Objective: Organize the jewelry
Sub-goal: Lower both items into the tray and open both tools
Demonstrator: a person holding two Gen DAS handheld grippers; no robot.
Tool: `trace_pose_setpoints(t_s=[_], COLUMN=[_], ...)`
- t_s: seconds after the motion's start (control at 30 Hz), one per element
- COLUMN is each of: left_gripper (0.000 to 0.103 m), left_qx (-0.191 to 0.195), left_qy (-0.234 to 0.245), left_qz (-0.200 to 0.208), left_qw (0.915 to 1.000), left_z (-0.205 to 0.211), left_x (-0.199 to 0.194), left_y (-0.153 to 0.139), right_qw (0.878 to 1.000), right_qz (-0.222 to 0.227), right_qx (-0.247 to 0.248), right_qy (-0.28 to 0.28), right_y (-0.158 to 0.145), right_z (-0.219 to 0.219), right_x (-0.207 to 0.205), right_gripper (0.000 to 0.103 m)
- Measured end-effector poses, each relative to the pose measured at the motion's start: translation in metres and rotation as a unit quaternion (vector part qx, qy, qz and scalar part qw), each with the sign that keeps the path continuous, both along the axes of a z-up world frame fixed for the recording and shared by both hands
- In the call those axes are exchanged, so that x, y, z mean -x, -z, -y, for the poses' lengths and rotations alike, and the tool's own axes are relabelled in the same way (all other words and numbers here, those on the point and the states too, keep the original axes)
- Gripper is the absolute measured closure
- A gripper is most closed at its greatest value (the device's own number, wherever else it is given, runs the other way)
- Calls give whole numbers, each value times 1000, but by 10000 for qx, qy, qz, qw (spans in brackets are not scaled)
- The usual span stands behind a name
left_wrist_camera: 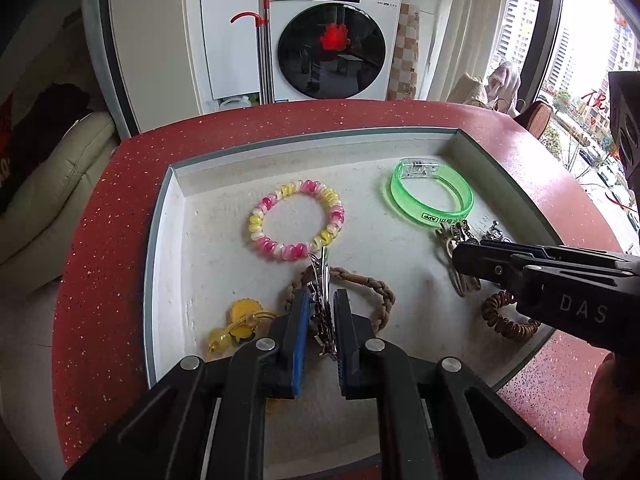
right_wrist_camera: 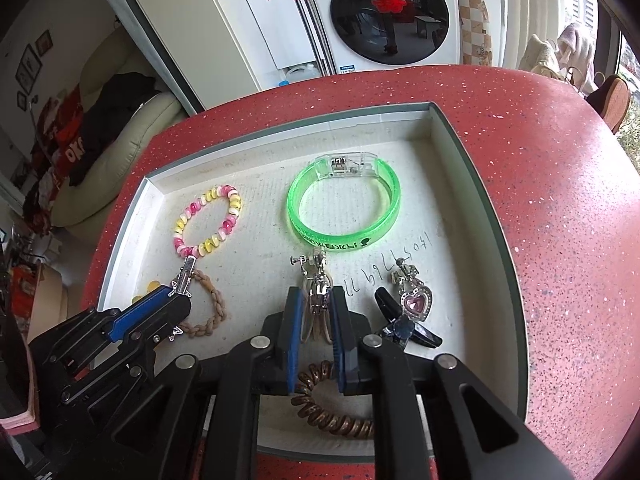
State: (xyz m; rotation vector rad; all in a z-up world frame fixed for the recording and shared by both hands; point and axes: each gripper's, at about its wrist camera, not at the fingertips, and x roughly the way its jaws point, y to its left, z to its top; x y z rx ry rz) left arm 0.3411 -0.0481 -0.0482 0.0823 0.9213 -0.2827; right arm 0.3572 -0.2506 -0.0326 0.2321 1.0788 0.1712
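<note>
A shallow white tray (left_wrist_camera: pixel 192 184) sits on a red table and holds the jewelry. My left gripper (left_wrist_camera: pixel 322 300) is shut on a silver hair clip (left_wrist_camera: pixel 320 280) whose tip points at the pink and yellow spiral bracelet (left_wrist_camera: pixel 296 216). It also shows in the right wrist view (right_wrist_camera: pixel 180 300), holding the clip (right_wrist_camera: pixel 185 276). My right gripper (right_wrist_camera: pixel 316 304) is shut on a silver clip-on earring (right_wrist_camera: pixel 318 292) just below the green bangle (right_wrist_camera: pixel 344 208). It reaches in from the right in the left wrist view (left_wrist_camera: pixel 460 250).
In the tray lie a braided tan hair tie (right_wrist_camera: pixel 208 312), a brown spiral hair tie (right_wrist_camera: pixel 332 416), a pink heart earring (right_wrist_camera: pixel 414 300), a dark blue hair clip (right_wrist_camera: pixel 404 328) and a yellow charm (left_wrist_camera: pixel 240 320). The red table (right_wrist_camera: pixel 560 240) surrounds the tray.
</note>
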Motion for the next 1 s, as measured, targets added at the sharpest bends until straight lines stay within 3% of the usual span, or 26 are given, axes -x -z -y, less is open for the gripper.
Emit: trace_pose_setpoints(t_s=[0.03, 0.1, 0.47, 1.0], left_gripper=[73, 73, 73, 72], left_qx=[11, 17, -139, -289], left_qy=[-1, -5, -42, -309], left_qz=[29, 94, 190, 239], left_qw=[10000, 10000, 9997, 9988], left_z=[-1, -1, 3, -2], left_x=[1, 2, 3, 1], left_y=[-2, -5, -15, -24], right_qw=[10000, 9999, 9993, 9994], right_qz=[30, 112, 312, 235], right_qx=[-31, -90, -120, -129], right_qy=[12, -3, 175, 230], right_y=[-2, -6, -25, -27], right_z=[1, 2, 13, 24], right_x=[1, 4, 16, 19], right_gripper=[67, 59, 59, 58])
